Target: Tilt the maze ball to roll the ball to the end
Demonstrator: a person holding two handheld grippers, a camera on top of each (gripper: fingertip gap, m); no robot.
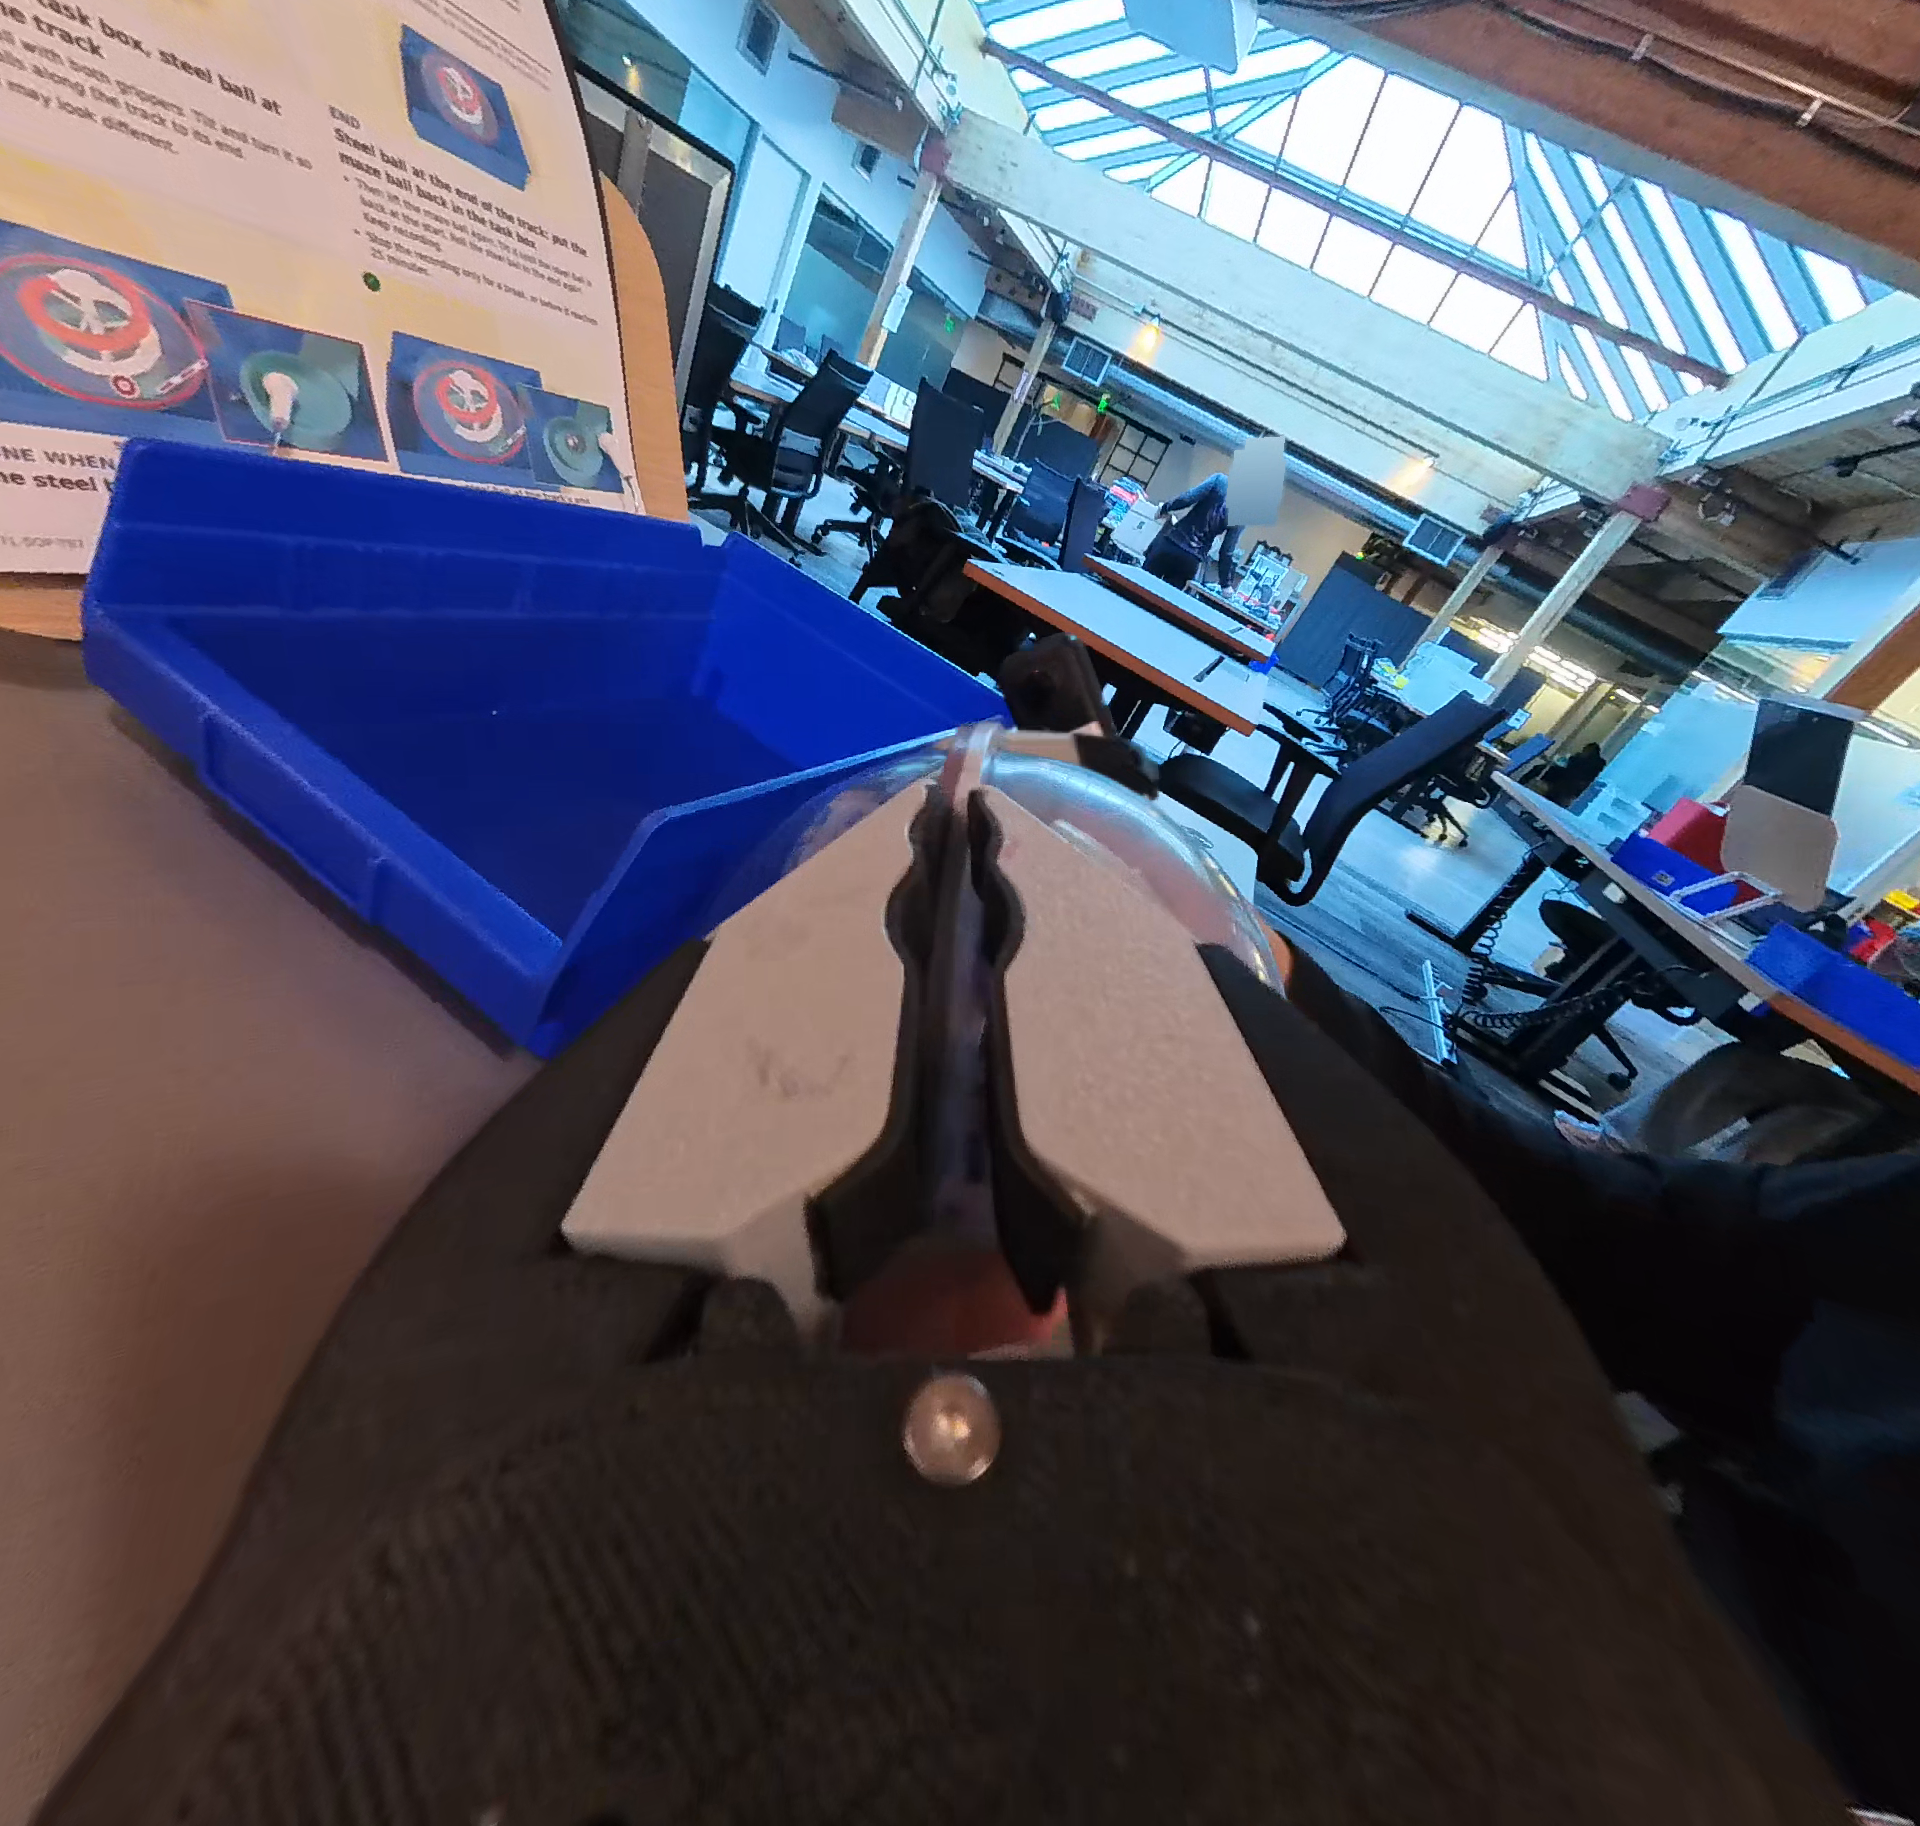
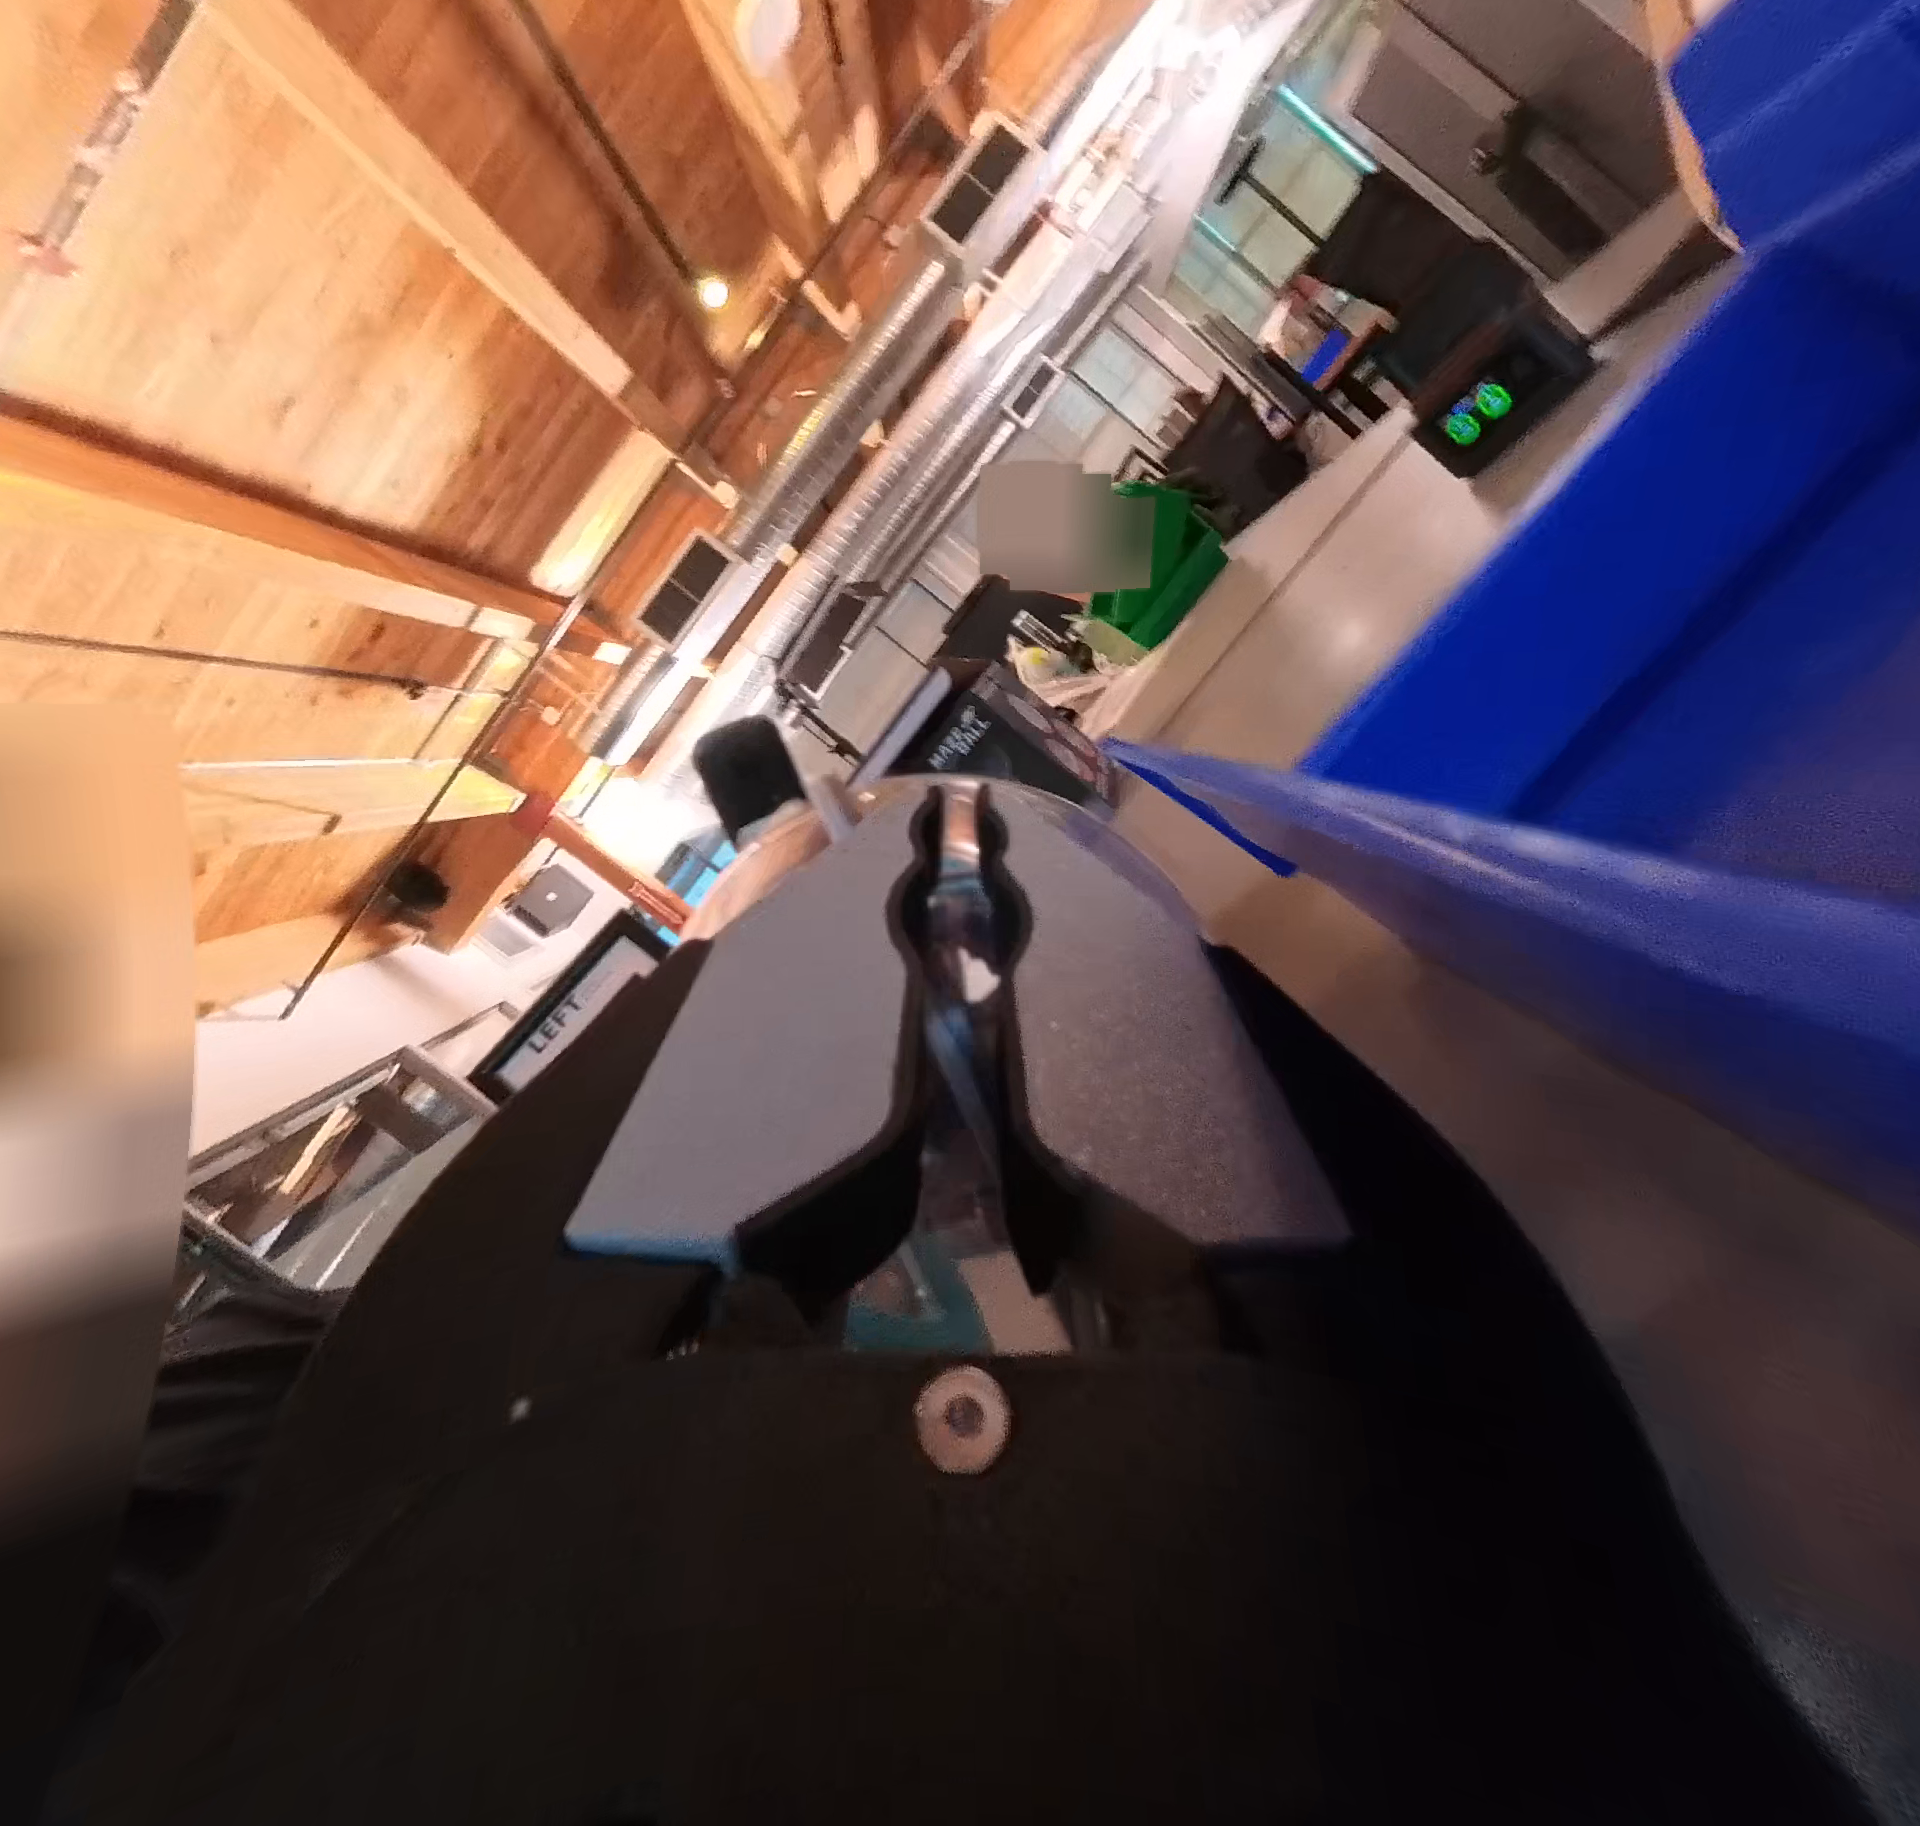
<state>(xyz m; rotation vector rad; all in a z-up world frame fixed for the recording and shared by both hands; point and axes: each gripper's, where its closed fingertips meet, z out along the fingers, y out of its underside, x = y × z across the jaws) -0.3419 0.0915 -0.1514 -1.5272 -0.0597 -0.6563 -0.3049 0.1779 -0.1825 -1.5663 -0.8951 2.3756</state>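
The maze ball is a clear plastic sphere with a thin flat rim, and only its curved shell shows past my fingers in the left wrist view. My left gripper is shut on the rim, whose pale edge sticks out between the pads. In the right wrist view the shell shows as a shiny curve left of my fingers. My right gripper is shut on the rim at the opposite side. Each gripper's tip shows beyond the ball in the other's view: the right gripper, the left gripper. The steel ball and track are hidden.
An empty blue bin stands on the beige table just left of the ball; it also fills the right of the right wrist view. An instruction sheet stands behind it. Desks, office chairs and a person lie farther off.
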